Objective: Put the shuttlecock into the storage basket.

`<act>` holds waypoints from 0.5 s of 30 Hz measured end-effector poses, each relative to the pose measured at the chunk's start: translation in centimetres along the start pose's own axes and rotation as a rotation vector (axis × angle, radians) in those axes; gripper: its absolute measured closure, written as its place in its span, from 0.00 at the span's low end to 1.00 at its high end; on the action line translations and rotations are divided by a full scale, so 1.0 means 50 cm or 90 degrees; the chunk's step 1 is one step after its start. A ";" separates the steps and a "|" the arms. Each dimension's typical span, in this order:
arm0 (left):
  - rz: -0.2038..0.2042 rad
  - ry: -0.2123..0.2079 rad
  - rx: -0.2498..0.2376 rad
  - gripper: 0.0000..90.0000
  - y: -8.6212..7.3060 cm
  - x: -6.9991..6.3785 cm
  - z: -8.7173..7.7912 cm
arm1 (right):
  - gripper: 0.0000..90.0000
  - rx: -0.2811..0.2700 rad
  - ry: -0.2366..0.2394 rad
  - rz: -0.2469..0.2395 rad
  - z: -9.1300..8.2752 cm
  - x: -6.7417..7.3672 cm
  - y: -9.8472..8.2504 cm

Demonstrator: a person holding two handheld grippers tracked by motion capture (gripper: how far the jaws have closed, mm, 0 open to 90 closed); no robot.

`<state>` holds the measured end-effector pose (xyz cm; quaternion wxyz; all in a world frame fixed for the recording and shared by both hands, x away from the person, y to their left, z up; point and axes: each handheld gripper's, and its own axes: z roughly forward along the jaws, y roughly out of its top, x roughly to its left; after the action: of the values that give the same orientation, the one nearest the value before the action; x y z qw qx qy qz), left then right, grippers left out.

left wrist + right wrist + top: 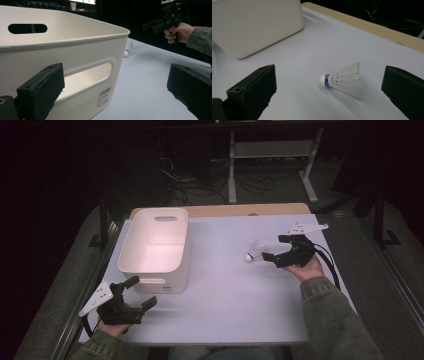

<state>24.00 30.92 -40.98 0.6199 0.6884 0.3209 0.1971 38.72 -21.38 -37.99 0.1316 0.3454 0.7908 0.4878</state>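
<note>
A white shuttlecock [254, 251] with a blue band at its cork lies on its side on the white table [230, 295], right of centre. In the right gripper view the shuttlecock [344, 81] rests on the table between and beyond the two jaws. My right gripper [274, 248] is open, just right of it, a little above the table. A white plastic bin [155, 247] with handle slots stands at the left. My left gripper [136, 291] is open by the bin's near wall [75, 65], holding nothing.
A wooden strip [225, 210] runs along the table's far edge. Beyond it are a metal stand [272, 155] and cables on a dark floor. In the left gripper view, the other hand and its gripper [163, 21] hang over the far side of the table.
</note>
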 end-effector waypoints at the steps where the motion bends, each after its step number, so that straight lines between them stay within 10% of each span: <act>1: 0.001 0.000 0.000 0.01 0.000 0.000 0.000 | 0.00 0.002 -0.002 0.000 0.003 -0.001 0.000; 15: 0.001 0.001 0.000 0.01 0.000 0.001 -0.001 | 0.00 0.025 -0.009 0.017 0.035 -0.028 -0.011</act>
<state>23.99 31.00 -40.95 0.6193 0.6887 0.3208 0.1981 40.45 -21.29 -39.48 0.1239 0.3616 0.7947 0.4715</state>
